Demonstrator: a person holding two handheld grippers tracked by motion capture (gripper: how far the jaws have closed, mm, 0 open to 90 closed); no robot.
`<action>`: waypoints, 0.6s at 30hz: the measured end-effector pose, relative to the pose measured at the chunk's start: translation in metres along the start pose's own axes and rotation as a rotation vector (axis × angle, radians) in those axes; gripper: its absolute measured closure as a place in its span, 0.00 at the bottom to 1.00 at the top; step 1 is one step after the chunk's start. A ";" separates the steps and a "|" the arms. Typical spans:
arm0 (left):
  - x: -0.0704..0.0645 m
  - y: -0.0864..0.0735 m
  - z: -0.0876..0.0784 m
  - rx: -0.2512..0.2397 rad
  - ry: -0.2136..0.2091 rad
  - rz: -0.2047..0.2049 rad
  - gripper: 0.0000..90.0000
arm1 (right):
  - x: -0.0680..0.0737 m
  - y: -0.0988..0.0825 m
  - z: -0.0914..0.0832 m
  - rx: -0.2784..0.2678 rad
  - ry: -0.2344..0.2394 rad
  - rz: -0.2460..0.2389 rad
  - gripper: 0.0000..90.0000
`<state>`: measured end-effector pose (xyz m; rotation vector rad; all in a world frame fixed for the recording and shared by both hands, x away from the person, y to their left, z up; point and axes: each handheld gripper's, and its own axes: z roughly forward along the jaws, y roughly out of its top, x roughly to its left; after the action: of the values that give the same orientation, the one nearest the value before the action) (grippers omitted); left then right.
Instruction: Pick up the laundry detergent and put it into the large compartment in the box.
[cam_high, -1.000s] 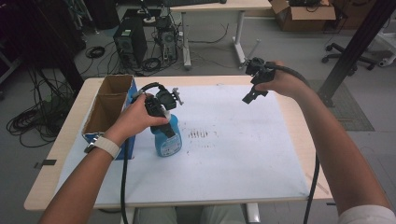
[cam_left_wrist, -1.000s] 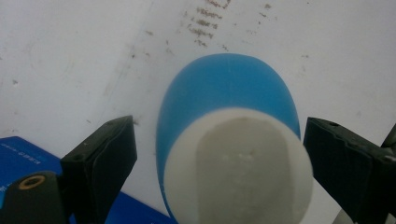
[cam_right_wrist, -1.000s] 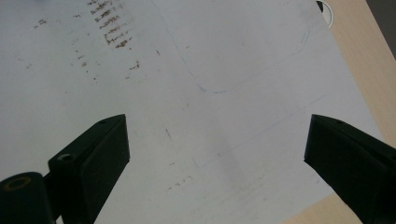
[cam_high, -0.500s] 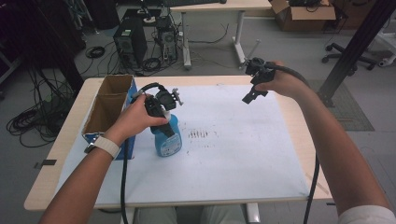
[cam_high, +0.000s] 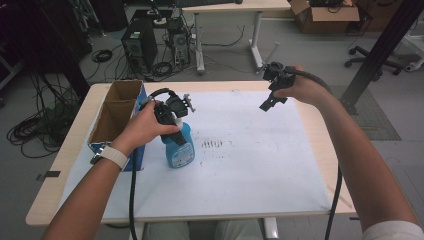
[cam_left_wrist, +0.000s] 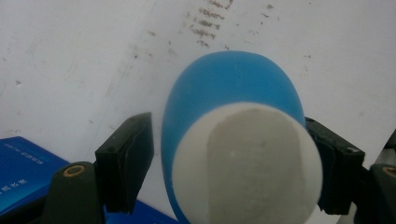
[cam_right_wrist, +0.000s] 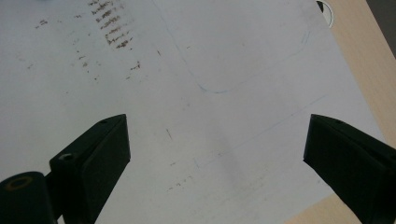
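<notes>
The jaws of the left gripper (cam_left_wrist: 229, 163) have just been closing around the top of the blue spray bottle (cam_left_wrist: 233, 116). In the left gripper view the right pad sits against the bottle's side, while a thin slit of bench shows between the left pad and the bottle, so whether both pads press I cannot tell. The bottle stands upright on the white sheet (cam_high: 260, 165), its long axis vertical, white top up toward the left gripper (cam_high: 172, 122) and base down on the sheet. Which way its nozzle faces is hidden by the hand. It stands at the left part of the bench (cam_high: 345, 150), just beside the open cardboard box (cam_high: 112, 117) with blue sides; a patch of dark scuff marks (cam_high: 216, 145) lies on the sheet just to its right.

The right gripper (cam_high: 267, 102) hangs well apart over the far right of the sheet, jaws wide with nothing between them, pointing down at the paper
</notes>
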<state>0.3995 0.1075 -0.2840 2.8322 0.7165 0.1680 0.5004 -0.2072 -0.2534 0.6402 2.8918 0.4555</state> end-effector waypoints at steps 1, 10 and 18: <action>0.000 0.000 0.000 0.002 0.000 0.003 0.30 | 0.000 0.000 0.000 0.001 0.000 0.000 0.08; 0.001 0.000 -0.001 -0.004 -0.017 0.007 0.39 | 0.000 0.001 0.000 -0.001 0.001 -0.001 0.08; -0.001 0.000 -0.001 -0.005 -0.017 0.005 0.41 | 0.001 0.000 0.000 -0.001 0.002 0.000 0.08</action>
<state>0.3985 0.1077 -0.2829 2.8277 0.7052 0.1462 0.4998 -0.2065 -0.2531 0.6396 2.8930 0.4582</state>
